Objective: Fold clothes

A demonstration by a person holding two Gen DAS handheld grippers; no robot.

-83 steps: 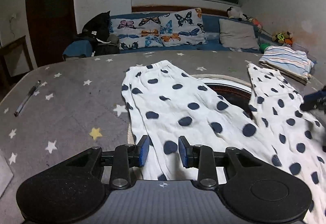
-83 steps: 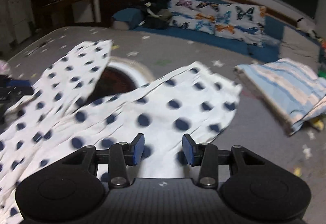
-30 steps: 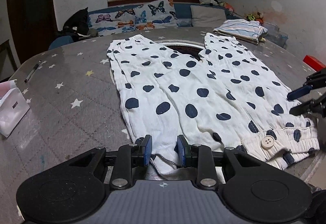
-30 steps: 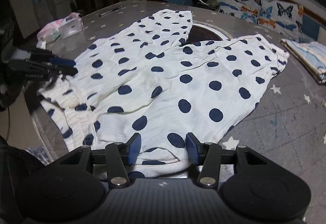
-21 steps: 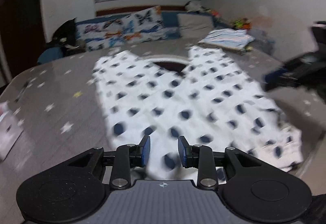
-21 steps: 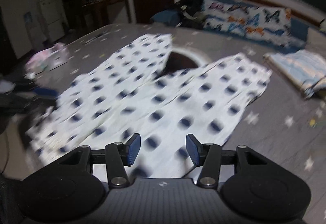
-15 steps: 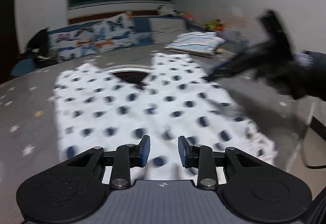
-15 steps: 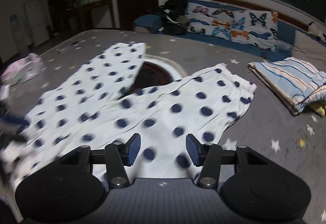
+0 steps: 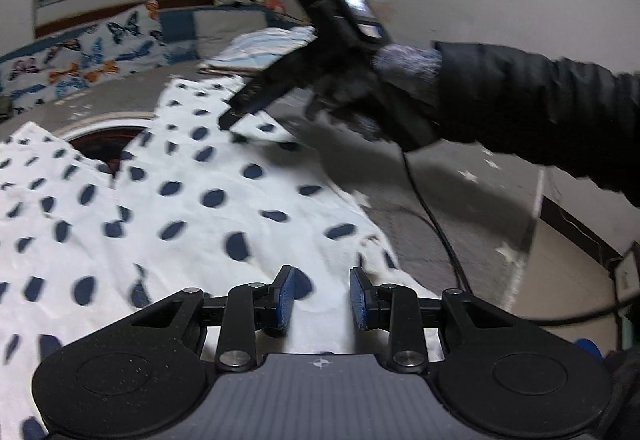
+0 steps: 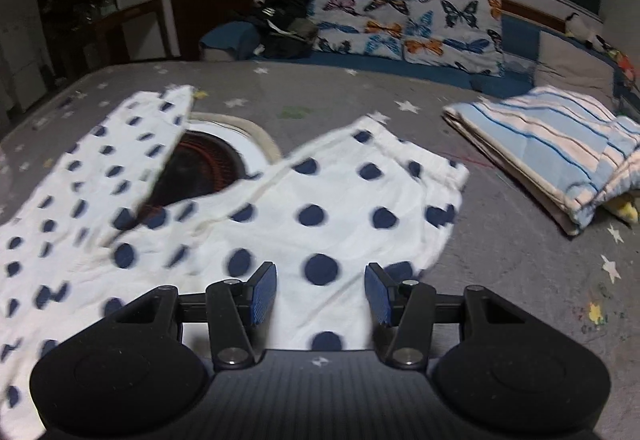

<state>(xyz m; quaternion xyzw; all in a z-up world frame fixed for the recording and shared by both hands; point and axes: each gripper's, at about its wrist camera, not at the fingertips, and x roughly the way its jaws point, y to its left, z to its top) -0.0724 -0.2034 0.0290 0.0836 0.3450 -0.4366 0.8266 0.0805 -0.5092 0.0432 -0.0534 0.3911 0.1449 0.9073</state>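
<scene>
On the bench (image 10: 520,272), the trousers (image 10: 320,216) lie spread flat, dots up, both legs pointing to the far side and splayed either side of a round recess (image 10: 208,164) in the top. Waistband end is nearest the cameras.

Change over the last second: both tongs have left the waistband. Left tongs (image 9: 322,298) were at the waist edge; now they hang over the right-hand leg near its outer edge, pads apart, nothing between them. Right tongs (image 10: 320,292) were at the other waist corner; now they're out over the right leg towards its hem, also spread and empty. In the left view the right tongs (image 9: 236,112) reach in just above that leg's outer edge; touching or not, can't tell, frame is blurred.

Read: spreading looks finished, cloth released, both hands repositioning on one leg. Likely next step is grabbing that leg's outer edge and folding it over onto the other. No fold made yet, so early in the task.

Striped stack (image 10: 560,152) sits on the far right, well apart from the trousers.
</scene>
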